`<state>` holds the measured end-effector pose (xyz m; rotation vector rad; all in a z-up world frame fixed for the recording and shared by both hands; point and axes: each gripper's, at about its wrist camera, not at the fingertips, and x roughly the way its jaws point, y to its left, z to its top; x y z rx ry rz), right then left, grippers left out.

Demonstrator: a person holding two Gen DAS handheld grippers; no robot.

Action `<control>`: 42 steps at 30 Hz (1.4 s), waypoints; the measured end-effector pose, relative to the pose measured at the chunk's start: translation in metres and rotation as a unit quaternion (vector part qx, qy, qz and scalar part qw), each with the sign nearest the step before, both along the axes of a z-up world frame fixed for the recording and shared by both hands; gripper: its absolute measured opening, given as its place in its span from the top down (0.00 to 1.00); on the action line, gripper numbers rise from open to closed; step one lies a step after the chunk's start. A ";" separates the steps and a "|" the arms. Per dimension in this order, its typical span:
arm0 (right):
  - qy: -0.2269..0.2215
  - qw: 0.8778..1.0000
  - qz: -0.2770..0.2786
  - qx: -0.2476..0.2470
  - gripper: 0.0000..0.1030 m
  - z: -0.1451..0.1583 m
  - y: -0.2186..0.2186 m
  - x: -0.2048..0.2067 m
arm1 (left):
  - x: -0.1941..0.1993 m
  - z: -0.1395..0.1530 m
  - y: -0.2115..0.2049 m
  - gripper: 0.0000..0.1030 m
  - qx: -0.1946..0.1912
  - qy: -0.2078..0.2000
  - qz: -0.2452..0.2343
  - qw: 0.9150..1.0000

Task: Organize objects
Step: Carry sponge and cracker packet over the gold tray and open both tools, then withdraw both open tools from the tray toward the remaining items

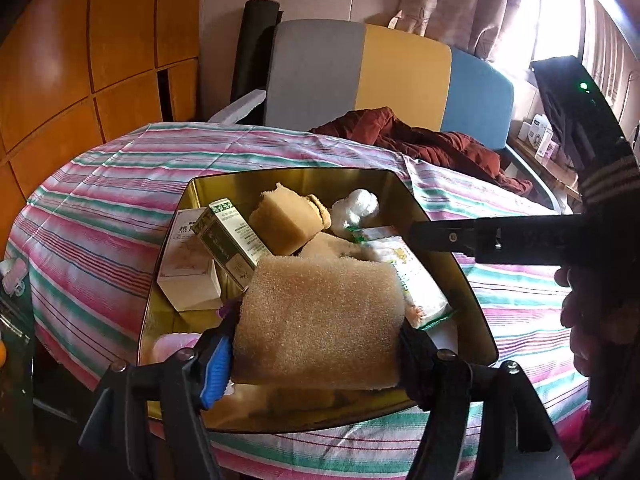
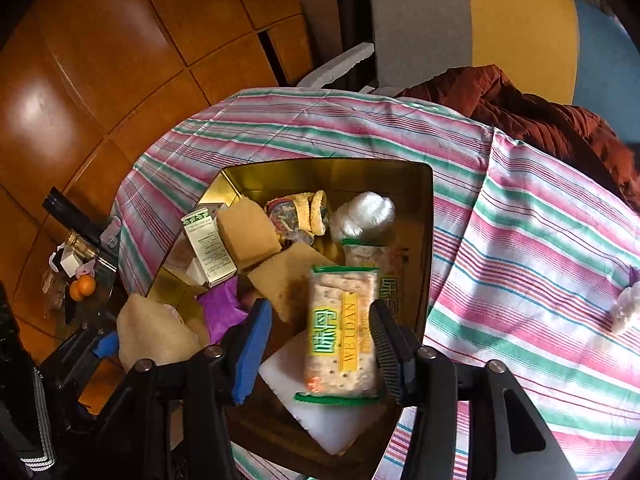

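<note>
Both grippers hang over the gold tin (image 2: 424, 216), which sits on the striped cloth (image 2: 540, 280) and already holds most of the items.

Left gripper (image 1: 316, 344): the big sponge (image 1: 320, 312) fills the gap between its fingers, over the near end of the tin. The right finger lies against the sponge's edge; on the left, the blue pad (image 1: 218, 364) is at the sponge's side, but I cannot tell if it presses. Jaws stand wide. Whether this is a grip or a finished release cannot be read here.

Right gripper (image 2: 320, 344): jaws part open, straddling the cracker pack (image 2: 344, 332). The ribbed right pad (image 2: 386, 356) is at the pack's edge; the blue left pad (image 2: 252, 348) stands clear, with a visible gap. Judged: not clamped. The pack rests inside the tin on a white block (image 2: 320, 412), toward the tin's right wall.

Key relation: the pack's long axis runs away from the gripper, in line with the fingers, so the jaws span its short width. The right hand is the nearer one to it.

Elsewhere in the tin: green box (image 2: 208, 248), cotton ball (image 2: 366, 212), smaller sponges. One white wad (image 2: 626, 308) lies out on the cloth, well to the right, nearer the right hand; likely the next item.
</note>
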<state>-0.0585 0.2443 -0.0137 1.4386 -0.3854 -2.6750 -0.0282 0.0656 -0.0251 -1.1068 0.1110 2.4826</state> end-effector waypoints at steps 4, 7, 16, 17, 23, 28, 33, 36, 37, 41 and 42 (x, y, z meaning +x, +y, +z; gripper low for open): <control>0.000 1.000 -0.015 -0.001 0.28 -0.002 0.003 0.005 | 0.000 -0.001 0.000 0.20 -0.006 0.000 0.004 1.000; 0.002 1.000 -0.029 -0.001 0.19 -0.001 0.008 0.010 | 0.001 -0.001 -0.001 0.20 -0.006 0.001 0.008 1.000; 0.018 0.997 -0.058 0.043 0.00 0.003 0.006 0.029 | 0.004 0.004 -0.002 0.20 -0.007 0.009 0.006 1.000; 0.020 0.997 -0.060 0.049 0.00 0.002 0.006 0.031 | 0.005 0.004 -0.003 0.20 -0.007 0.011 0.007 1.000; 0.067 0.990 -0.081 0.094 0.00 0.009 0.005 0.055 | 0.010 0.010 -0.006 0.19 -0.006 0.029 0.016 0.999; 0.164 0.966 -0.105 0.169 0.00 0.035 0.001 0.088 | 0.012 0.016 -0.010 0.19 0.003 0.045 0.023 0.999; 0.144 0.973 -0.135 0.121 0.00 0.027 0.015 0.091 | 0.019 0.026 -0.011 0.19 0.018 0.067 0.015 0.997; 0.115 0.979 -0.157 0.055 0.00 0.015 0.031 0.090 | 0.024 0.034 -0.012 0.19 0.024 0.084 0.010 0.996; 0.110 0.979 -0.163 0.045 0.00 0.011 0.034 0.090 | 0.025 0.035 -0.011 0.19 0.021 0.087 0.008 0.996; 0.110 0.976 -0.164 0.086 0.00 0.006 0.031 0.097 | 0.025 0.035 -0.007 0.19 0.018 0.083 0.002 0.996; 0.111 0.977 -0.162 0.082 0.00 0.004 0.032 0.099 | 0.025 0.034 -0.006 0.19 0.014 0.082 0.003 0.997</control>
